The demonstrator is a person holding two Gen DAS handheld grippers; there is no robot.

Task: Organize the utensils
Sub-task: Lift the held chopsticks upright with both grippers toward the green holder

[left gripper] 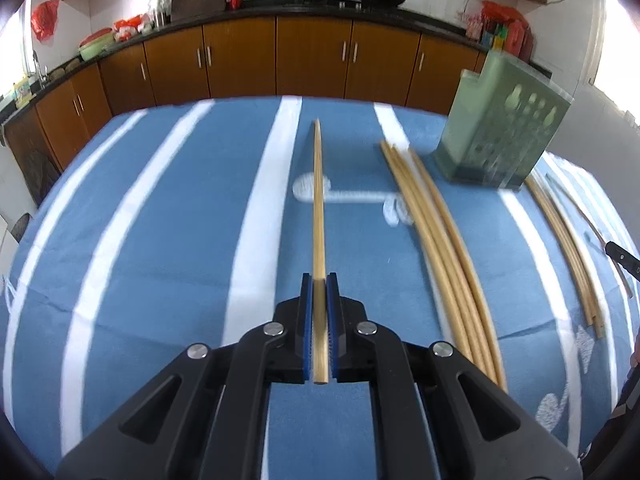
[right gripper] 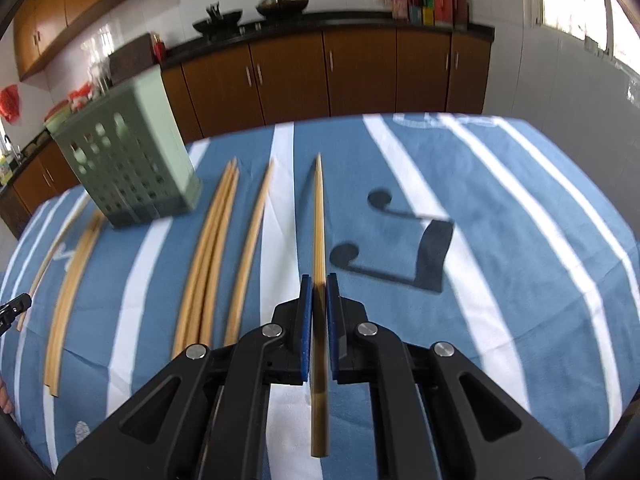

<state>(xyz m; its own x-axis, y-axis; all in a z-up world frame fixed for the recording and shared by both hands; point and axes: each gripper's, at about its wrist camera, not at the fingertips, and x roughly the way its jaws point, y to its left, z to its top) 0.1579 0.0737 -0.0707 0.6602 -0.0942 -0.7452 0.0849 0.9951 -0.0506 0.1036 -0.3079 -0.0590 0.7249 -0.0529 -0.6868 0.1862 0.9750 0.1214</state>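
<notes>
My left gripper [left gripper: 319, 280] is shut on a wooden chopstick [left gripper: 318, 208] that points forward over the blue striped tablecloth [left gripper: 160, 220]. My right gripper [right gripper: 319, 282] is shut on wooden chopsticks [right gripper: 319, 220], pointing forward too. A green perforated utensil holder [left gripper: 500, 128] stands on the table at the right of the left wrist view, and at the left of the right wrist view [right gripper: 128, 160]. Several loose chopsticks [left gripper: 440, 240] lie beside the holder; they also show in the right wrist view [right gripper: 212, 248].
More chopsticks lie at the far right of the left wrist view [left gripper: 568, 256] and at the left of the right wrist view [right gripper: 68, 280]. Brown kitchen cabinets [left gripper: 280, 56] and a dark counter with woks run behind the table. The table's far edge is close behind the holder.
</notes>
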